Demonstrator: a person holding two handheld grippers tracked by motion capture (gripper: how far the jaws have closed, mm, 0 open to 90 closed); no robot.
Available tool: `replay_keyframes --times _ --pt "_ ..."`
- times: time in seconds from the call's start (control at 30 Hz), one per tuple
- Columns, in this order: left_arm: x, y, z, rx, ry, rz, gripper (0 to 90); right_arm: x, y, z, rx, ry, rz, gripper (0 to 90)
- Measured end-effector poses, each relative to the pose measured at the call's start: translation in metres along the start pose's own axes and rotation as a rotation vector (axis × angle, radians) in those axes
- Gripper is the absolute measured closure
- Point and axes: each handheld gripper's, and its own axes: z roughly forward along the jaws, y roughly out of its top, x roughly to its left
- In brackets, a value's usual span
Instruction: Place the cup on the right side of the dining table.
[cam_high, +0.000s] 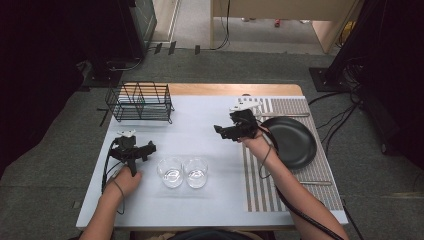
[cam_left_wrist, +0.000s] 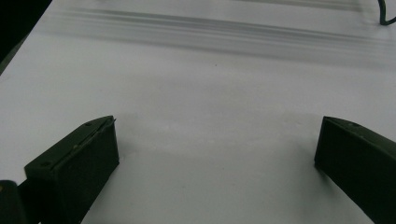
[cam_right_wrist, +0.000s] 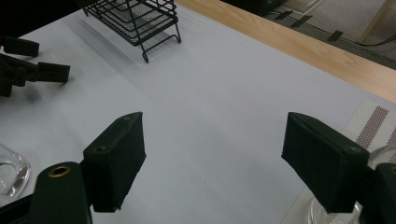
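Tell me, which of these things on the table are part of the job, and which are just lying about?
Part of the job, I'd guess:
- two clear glass tumblers, nearest the open left gripper and open right gripper

Lying about for now:
- black wire rack
- black round plate
- striped woven placemat

The left gripper (cam_high: 141, 150) and right gripper (cam_high: 223, 131) were both hand-held with fingers (cam_right_wrist: 116, 161) spread wide apart, gripping nothing.
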Motion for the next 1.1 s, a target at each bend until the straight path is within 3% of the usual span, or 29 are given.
replay_keyframes --times 0.87,1.1 --pt "0.0 0.0 0.0 0.001 0.0 0.001 0.0 0.014 -0.011 0.011 0.01 0.038 -0.047 21.2" --pt "0.0 0.0 0.0 -0.001 -0.001 -0.003 0.0 0.014 -0.013 0.014 0.009 0.056 -0.017 21.2"
